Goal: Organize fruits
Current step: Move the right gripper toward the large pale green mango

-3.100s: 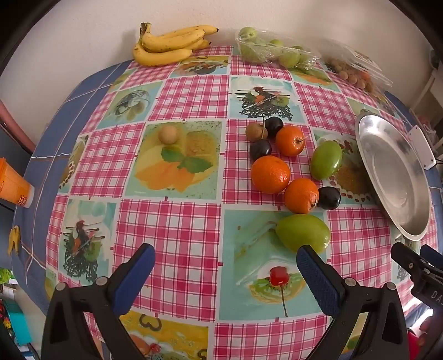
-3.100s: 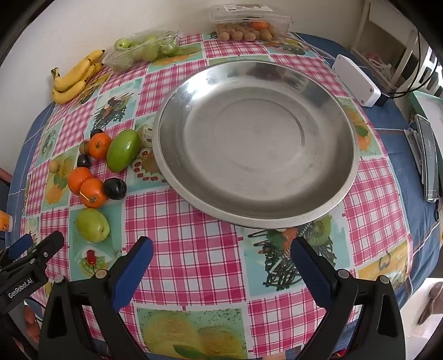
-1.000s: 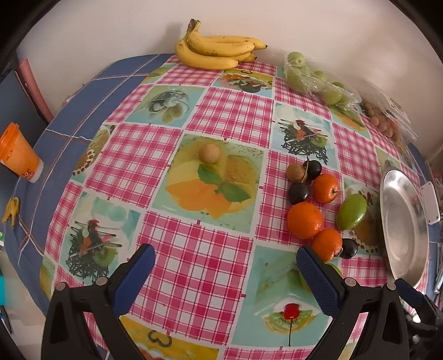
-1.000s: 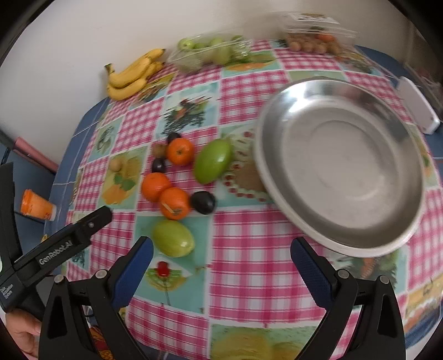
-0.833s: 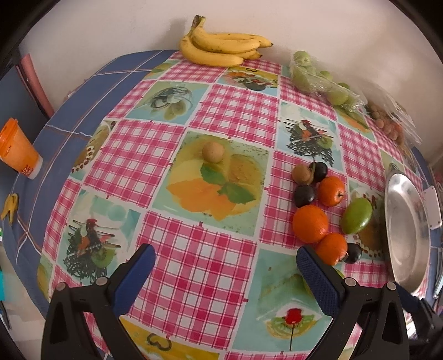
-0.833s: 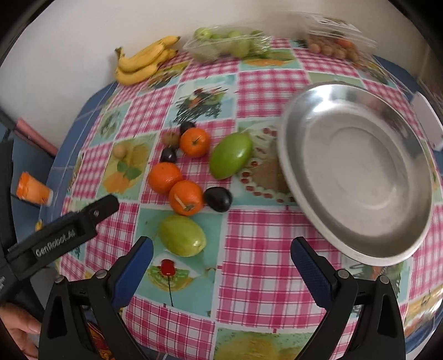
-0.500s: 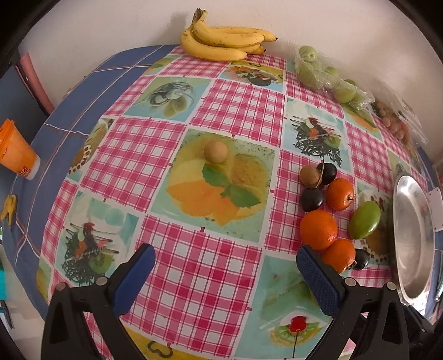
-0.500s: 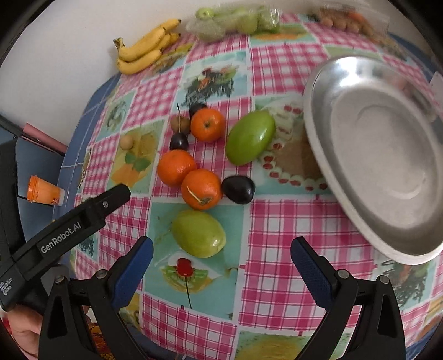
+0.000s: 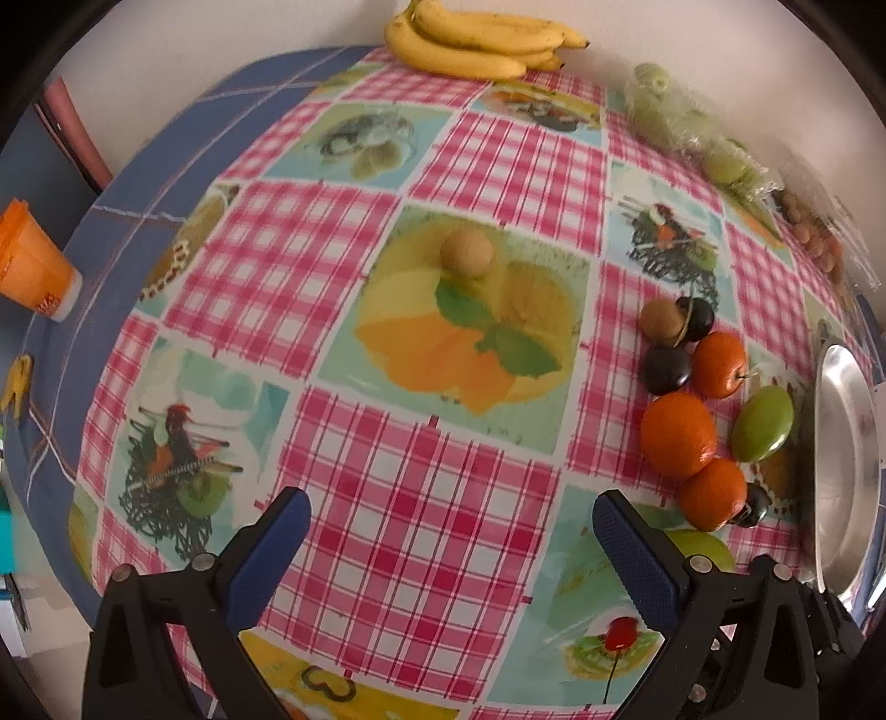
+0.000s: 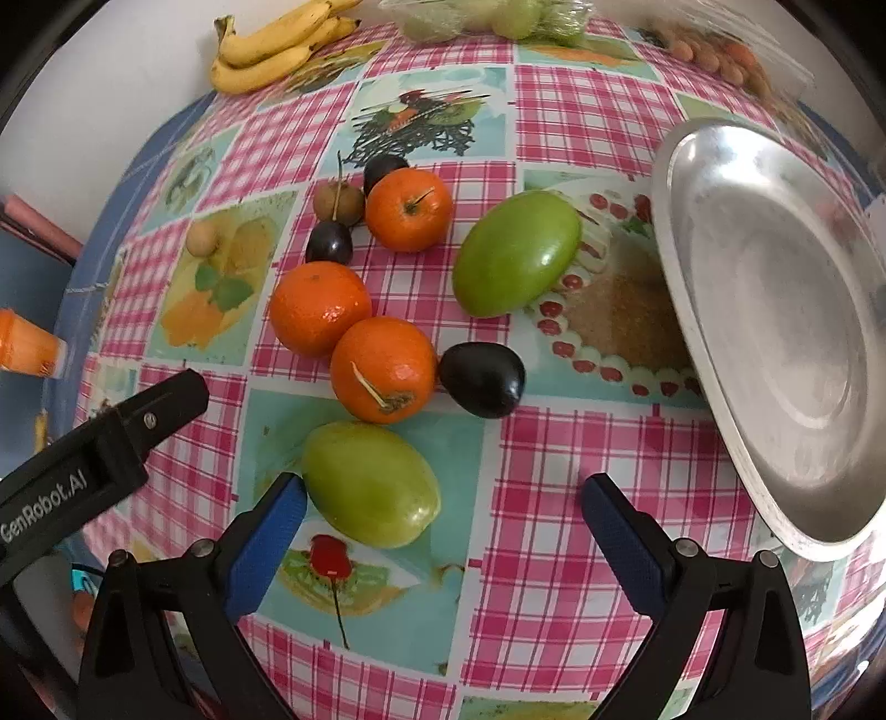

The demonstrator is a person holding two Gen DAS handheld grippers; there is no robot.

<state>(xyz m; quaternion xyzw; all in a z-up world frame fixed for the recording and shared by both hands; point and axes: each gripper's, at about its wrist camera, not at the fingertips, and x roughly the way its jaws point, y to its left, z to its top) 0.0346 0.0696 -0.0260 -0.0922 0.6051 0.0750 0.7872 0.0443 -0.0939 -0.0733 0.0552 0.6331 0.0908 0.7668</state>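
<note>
A cluster of loose fruit lies on the checked tablecloth: three oranges (image 10: 383, 368), two green mangoes (image 10: 370, 483) (image 10: 516, 252), dark plums (image 10: 483, 379) and small brown fruits (image 10: 338, 203). An empty steel plate (image 10: 786, 332) lies to their right. My right gripper (image 10: 443, 526) is open, low over the table, its left finger beside the near green mango. My left gripper (image 9: 451, 537) is open and empty over bare cloth, left of the cluster (image 9: 676, 434). A lone tan fruit (image 9: 466, 252) lies ahead of it.
Bananas (image 9: 476, 47), a bag of green fruit (image 9: 692, 124) and a clear box of small fruit (image 10: 720, 50) line the far edge by the wall. An orange cup (image 9: 30, 266) stands off the table's left side. The left gripper's body (image 10: 83, 471) shows at left.
My right gripper has swung left from over the plate and come down close to the fruit cluster. My left gripper has shifted left and forward, so the cluster now sits at its right.
</note>
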